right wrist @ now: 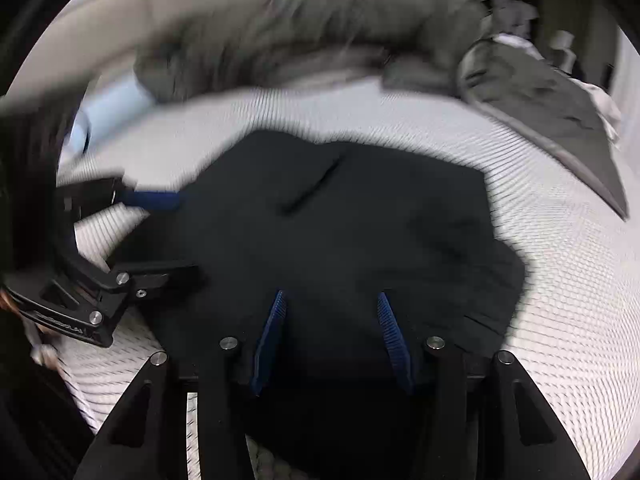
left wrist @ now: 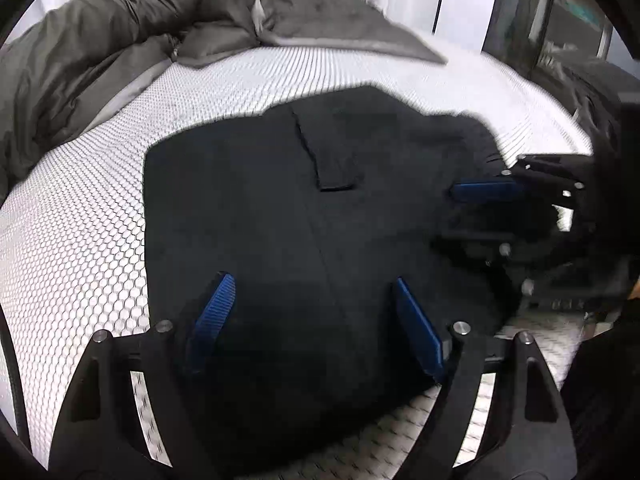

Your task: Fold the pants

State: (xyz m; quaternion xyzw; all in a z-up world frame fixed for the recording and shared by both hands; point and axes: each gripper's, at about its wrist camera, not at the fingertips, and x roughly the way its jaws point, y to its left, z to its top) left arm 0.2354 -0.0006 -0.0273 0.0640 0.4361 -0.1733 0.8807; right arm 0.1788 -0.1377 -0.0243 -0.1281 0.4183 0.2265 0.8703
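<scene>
Black pants lie folded into a compact, roughly square bundle on a white honeycomb-textured mattress. A seam and a flap show on top. My left gripper hovers over the bundle's near edge with its blue pads wide apart, open, nothing pinched between them. My right gripper is over the opposite near edge, its blue pads apart with dark cloth beneath them. Each gripper shows at the side of the other's view: the right gripper and the left gripper. The right wrist view is motion-blurred.
A rumpled grey-olive duvet is heaped along the far side of the bed. A flat grey blanket lies at the far corner. White mattress surrounds the pants on all sides.
</scene>
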